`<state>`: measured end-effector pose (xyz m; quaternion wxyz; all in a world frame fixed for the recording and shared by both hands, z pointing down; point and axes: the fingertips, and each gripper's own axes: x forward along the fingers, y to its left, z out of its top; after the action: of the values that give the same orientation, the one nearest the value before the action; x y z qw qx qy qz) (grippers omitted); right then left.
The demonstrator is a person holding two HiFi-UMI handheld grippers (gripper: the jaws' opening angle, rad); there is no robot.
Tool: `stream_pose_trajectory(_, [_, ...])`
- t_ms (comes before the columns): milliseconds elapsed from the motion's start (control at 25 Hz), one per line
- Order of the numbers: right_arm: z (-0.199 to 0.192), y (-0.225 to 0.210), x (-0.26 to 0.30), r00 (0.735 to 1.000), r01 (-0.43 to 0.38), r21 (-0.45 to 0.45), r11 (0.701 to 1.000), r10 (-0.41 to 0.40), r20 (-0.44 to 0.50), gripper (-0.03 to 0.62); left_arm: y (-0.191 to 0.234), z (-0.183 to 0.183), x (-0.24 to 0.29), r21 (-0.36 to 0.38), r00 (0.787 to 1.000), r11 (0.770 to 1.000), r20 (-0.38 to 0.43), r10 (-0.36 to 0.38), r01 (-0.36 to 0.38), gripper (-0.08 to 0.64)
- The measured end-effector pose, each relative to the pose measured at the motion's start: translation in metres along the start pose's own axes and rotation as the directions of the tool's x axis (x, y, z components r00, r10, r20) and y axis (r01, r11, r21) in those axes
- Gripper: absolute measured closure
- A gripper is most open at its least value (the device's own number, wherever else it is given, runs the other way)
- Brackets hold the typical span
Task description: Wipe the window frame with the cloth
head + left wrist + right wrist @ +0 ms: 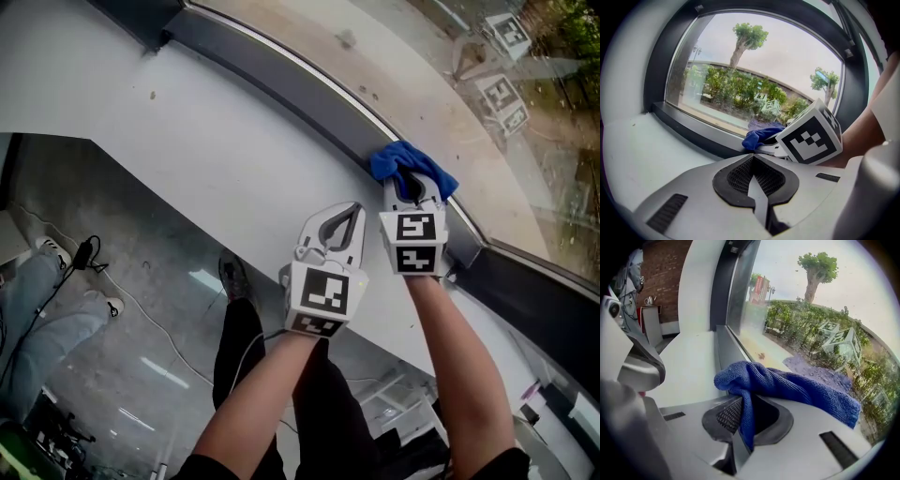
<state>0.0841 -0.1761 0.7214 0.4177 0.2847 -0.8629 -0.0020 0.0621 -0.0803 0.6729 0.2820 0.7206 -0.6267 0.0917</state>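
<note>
A blue cloth (401, 165) is bunched against the dark window frame (281, 80) where it meets the white sill (187, 150). My right gripper (412, 192) is shut on the cloth (787, 385), which drapes over the jaws and hangs down between them, its front end at the frame (723, 345). My left gripper (345, 217) rests over the sill just left of the right one, shut with nothing in it. In the left gripper view the cloth (761, 136) shows beside the right gripper's marker cube (811, 138), in front of the frame (693, 126).
Glass (450, 84) lies beyond the frame, with a ledge, trees and shrubs outside. Below the sill's edge the floor (141, 309) shows a cable, my legs and another person's shoes and jeans (37, 300) at the left.
</note>
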Motion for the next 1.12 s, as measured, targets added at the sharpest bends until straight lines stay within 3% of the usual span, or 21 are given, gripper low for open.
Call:
stream_pose_trajectory(280, [-0.033,-0.022,-0.011,1.000,0.015,0.026,1.000,-0.015,-0.012,0.560,-0.037,-0.015,0.022,0.004,0.999,1.000,-0.012,-0.031,0.031,0.557])
stream_pose_trajectory(640, [-0.067,-0.038,-0.034,0.996,0.046,0.067,0.997,-0.040,-0.081,0.560,-0.055,-0.022,0.041,-0.043,0.998,0.998,-0.036,-0.047,0.046,0.557])
stream_pose_trajectory(800, [-0.082,-0.048,-0.043,0.994,0.072,0.125,0.990,-0.060,-0.094,0.560,-0.072,-0.027,0.044,-0.028,0.996,0.997,-0.051,-0.069,0.068,0.557])
stream_pose_trajectory(1000, [-0.088,-0.056,-0.049,0.990,0.120,0.268,0.956,-0.096,-0.102,0.560,-0.078,-0.031,0.041,-0.020,0.995,0.996,-0.059,-0.082,0.081,0.557])
stream_pose_trajectory(1120, [-0.096,-0.062,-0.054,0.985,0.156,0.288,0.945,-0.127,-0.119,0.560,-0.084,-0.035,0.042,-0.019,0.994,0.996,-0.062,-0.093,0.092,0.557])
